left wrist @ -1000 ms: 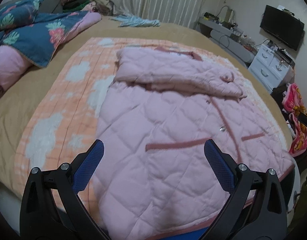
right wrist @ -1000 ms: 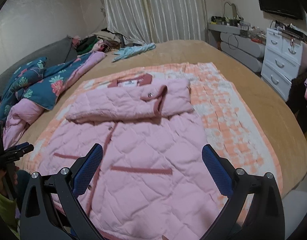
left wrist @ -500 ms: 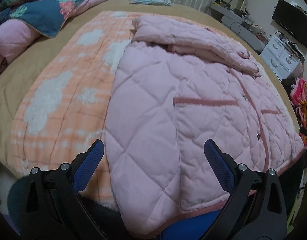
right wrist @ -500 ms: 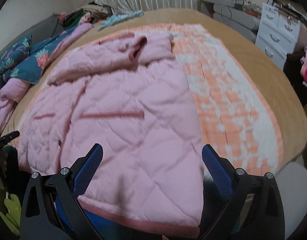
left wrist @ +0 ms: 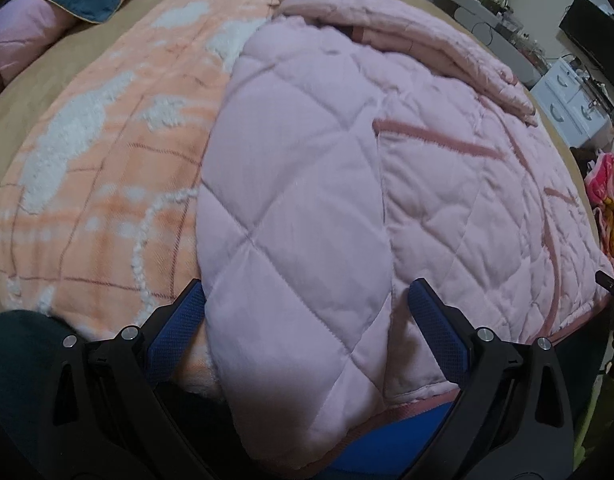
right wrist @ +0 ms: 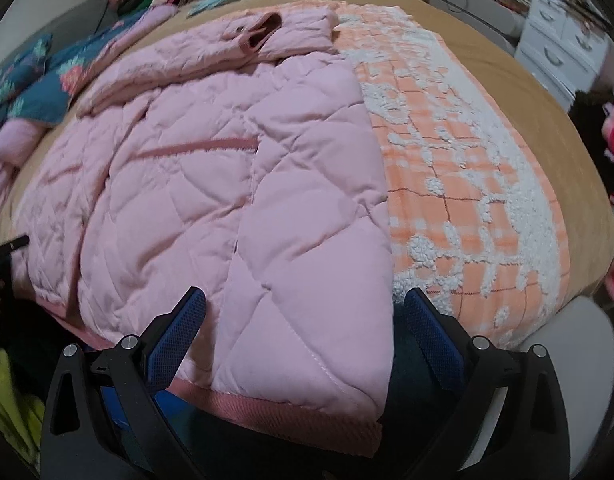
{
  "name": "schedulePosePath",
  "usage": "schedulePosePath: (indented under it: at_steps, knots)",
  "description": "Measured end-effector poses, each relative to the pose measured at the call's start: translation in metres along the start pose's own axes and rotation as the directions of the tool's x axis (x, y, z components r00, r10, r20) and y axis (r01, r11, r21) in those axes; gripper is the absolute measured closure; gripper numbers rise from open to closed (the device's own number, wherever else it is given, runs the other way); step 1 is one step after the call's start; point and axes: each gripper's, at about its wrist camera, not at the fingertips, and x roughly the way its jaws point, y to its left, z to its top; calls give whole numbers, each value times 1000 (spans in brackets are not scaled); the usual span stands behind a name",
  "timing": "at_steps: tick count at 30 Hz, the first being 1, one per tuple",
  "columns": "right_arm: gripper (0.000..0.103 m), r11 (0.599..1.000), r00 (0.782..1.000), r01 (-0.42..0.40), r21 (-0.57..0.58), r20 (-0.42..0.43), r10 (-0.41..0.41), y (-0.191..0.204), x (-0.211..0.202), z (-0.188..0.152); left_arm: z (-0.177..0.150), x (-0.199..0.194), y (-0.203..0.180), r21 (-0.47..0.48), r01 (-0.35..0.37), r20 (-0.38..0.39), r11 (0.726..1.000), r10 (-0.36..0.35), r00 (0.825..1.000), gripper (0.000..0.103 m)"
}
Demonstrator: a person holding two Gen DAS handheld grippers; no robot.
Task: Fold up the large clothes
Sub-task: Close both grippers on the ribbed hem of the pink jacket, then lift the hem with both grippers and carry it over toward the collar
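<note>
no readable text, no labels, no numbers anywhere

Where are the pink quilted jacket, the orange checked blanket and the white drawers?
pink quilted jacket [left wrist: 307,200]: left wrist view, its quilted front panel.
orange checked blanket [right wrist: 467,184]: right wrist view, bare part beside the jacket.
white drawers [right wrist: 563,44]: right wrist view, a drawer front.
</note>
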Motion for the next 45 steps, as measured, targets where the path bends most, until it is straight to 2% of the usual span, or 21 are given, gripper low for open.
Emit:
schedulePosePath:
  at_steps: [6, 7, 8, 11, 14, 16, 19, 22, 23, 27, 30, 31, 32, 33, 35, 36, 37, 38, 41, 45]
  knots:
    - [7, 998, 1000, 12, -64, 0, -12, 5, 5, -4, -5, 3, 3, -8, 15, -13, 1000, -15, 1000, 9]
    - [14, 997, 1000, 10, -74, 1, -10, 6, 5, -5, -6, 4, 4, -8, 16, -13, 1000, -16, 1000, 9]
    - [26, 997, 1000, -10, -77, 1, 11, 7, 5, -5, -5, 4, 3, -9, 17, -15, 1000, -17, 1000, 9]
    - [51, 995, 996, -84, -55, 5, 85, 8, 6, -5, -4, 5, 4, -13, 21, -17, 1000, -21, 1000, 9]
    - [72, 988, 987, -152, -19, 47, 152, 7, -3, -3, -7, 5, 6, -20, 24, -19, 1000, -24, 1000, 9]
    - [77, 976, 971, -219, 9, 103, 217, 3, -14, 2, -10, 4, 5, -22, 17, -13, 1000, -17, 1000, 9]
    - [80, 962, 949, -273, 23, 173, 265, 6, -29, 10, -15, 2, -1, -8, -1, -8, 1000, 1, 1000, 9]
    - [82, 946, 919, -323, 37, 251, 304, 3, -46, 22, -17, 3, -4, 12, -6, -16, 1000, 6, 1000, 9]
    - [82, 938, 903, -345, 46, 288, 318, -1, -54, 27, -18, 3, -5, 16, -6, -19, 1000, 6, 1000, 9]
    - [83, 921, 862, -385, 59, 379, 336, -10, -73, 47, -20, 4, -9, 30, 18, -29, 999, -17, 999, 9]
    - [84, 916, 845, -397, 52, 410, 343, -12, -81, 63, -21, 4, -12, 49, 26, -26, 998, -24, 999, 10]
    - [84, 916, 843, -397, 52, 415, 342, -11, -82, 69, -21, 3, -12, 53, 29, -24, 998, -28, 999, 14]
    - [84, 917, 842, -395, 49, 419, 340, -9, -83, 72, -21, 2, -12, 54, 31, -17, 998, -30, 999, 25]
    - [84, 917, 837, -396, 41, 427, 342, -6, -85, 76, -21, 1, -14, 64, 33, -15, 997, -32, 999, 30]
    - [84, 917, 828, -398, 28, 441, 346, -3, -88, 82, -21, -3, -19, 94, 22, -8, 995, -22, 1000, 52]
    - [84, 916, 826, -399, 30, 447, 345, -2, -88, 83, -21, -5, -22, 111, 12, 0, 994, -12, 1000, 59]
    - [84, 915, 823, -403, 34, 451, 346, -2, -89, 84, -20, -10, -26, 128, 8, 15, 992, -10, 1000, 72]
    - [84, 912, 818, -408, 40, 460, 346, -3, -89, 86, -20, -13, -28, 140, 7, 31, 990, -11, 999, 78]
    - [84, 912, 813, -408, 52, 476, 336, -6, -88, 84, -17, -23, -31, 158, 24, 60, 987, -34, 998, 91]
    - [84, 905, 809, -417, 77, 485, 332, -13, -87, 83, -1, -44, -34, 154, 70, 113, 986, -87, 990, 95]
